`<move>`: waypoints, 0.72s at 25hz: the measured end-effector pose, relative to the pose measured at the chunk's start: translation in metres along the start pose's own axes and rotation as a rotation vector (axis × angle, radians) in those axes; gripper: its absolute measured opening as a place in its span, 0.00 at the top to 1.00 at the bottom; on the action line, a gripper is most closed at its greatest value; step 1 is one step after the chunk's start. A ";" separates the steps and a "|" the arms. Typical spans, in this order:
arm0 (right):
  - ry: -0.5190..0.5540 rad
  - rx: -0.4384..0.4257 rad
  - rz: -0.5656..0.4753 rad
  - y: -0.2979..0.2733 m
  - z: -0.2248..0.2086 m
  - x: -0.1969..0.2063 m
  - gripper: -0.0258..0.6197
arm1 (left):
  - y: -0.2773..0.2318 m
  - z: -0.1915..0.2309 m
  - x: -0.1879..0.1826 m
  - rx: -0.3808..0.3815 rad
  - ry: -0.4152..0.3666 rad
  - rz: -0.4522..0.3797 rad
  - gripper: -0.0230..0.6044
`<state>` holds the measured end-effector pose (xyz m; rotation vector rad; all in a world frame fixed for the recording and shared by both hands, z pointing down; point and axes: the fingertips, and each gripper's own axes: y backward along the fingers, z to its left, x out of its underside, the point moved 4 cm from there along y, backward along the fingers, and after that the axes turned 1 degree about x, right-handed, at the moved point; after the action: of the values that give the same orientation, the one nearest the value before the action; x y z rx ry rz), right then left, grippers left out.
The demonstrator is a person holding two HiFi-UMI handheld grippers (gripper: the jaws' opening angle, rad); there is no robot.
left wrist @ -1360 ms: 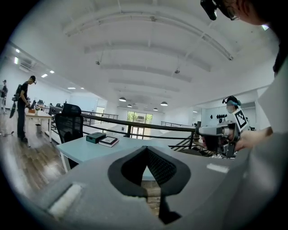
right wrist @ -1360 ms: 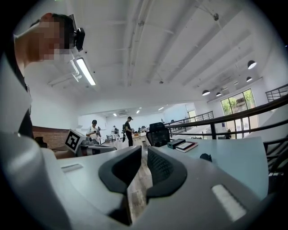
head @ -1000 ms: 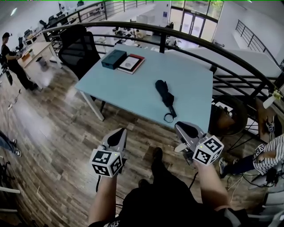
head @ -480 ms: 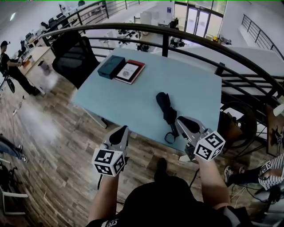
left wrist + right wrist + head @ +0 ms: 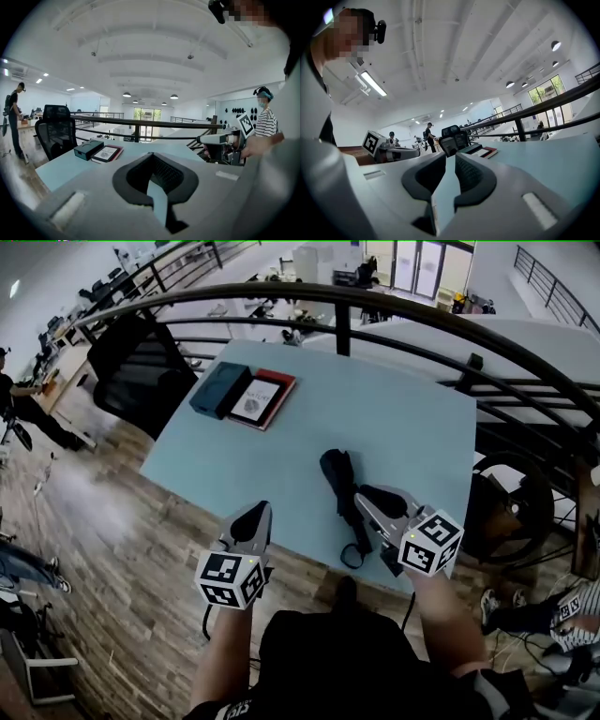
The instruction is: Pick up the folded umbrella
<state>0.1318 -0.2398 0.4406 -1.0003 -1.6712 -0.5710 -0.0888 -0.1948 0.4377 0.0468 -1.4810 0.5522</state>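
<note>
A folded black umbrella (image 5: 339, 479) lies on a pale blue table (image 5: 412, 418), just left of the right gripper (image 5: 367, 498). The gripper's jaws are opening, narrowly apart, with nothing between them.

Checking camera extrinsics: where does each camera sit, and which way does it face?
Head view: on the person's head, steeply down at the table and folded umbrella; shows both forearms, left gripper, right gripper.
Left gripper view: on the left gripper, forward across the table toward the railing; shows its own jaws, narrowly apart, empty.
Right gripper view: on the right gripper, across the table; shows its own jaws, opening, empty.
Shared: each gripper view sees the other gripper; both see the red-edged book.
</note>
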 end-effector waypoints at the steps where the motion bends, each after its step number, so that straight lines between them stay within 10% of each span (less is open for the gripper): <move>1: -0.008 0.003 0.012 -0.002 -0.004 0.003 0.86 | -0.007 0.000 0.000 0.009 0.002 0.006 0.95; 18: 0.001 0.151 0.176 -0.070 -0.011 0.032 0.78 | -0.057 0.069 0.004 0.149 0.005 0.027 0.95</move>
<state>0.0765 -0.2750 0.4813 -1.0240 -1.5814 -0.3239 -0.1318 -0.2680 0.4665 0.1423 -1.4356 0.6838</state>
